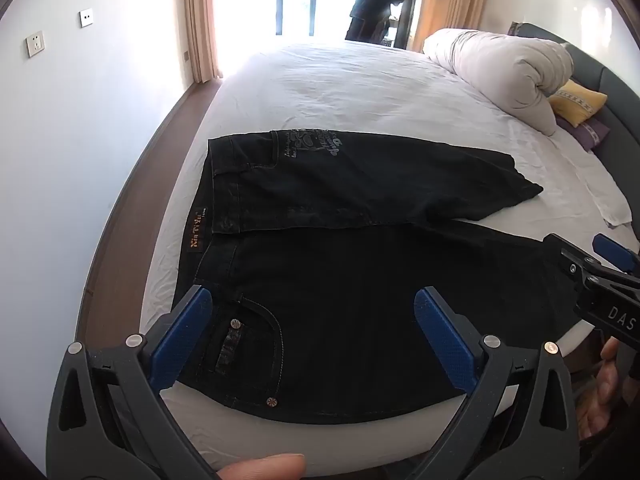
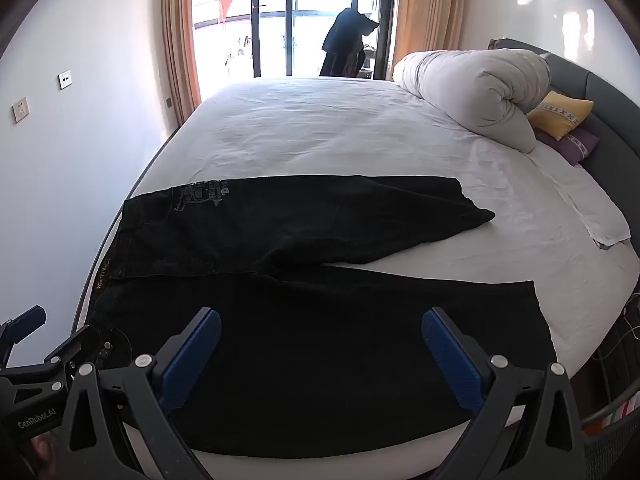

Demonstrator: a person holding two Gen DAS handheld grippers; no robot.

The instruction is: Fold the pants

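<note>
- The pants (image 1: pixel 340 248) are lying spread flat at the bed's (image 1: pixel 360 88) near edge, legs splayed, ready for folding.
- The left gripper (image 1: pixel 312 340) is hovering released, fingers straddling the waist pocket.
- The right gripper (image 2: pixel 320 356) is gaping over the near leg, probably not touching.

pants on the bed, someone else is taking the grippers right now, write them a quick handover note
Left gripper: open, empty, poised over the waist end near the front pocket.
Right gripper: open, empty, poised over the near leg.
Pants: black, spread flat on the white bed along its near edge, waistband to the left, the two legs splayed apart toward the right.
Done: laid out; no fold visible yet.
Left: probably bring one leg over the other, then fold lengthwise. A rolled duvet lies by the headboard, well clear.
</note>
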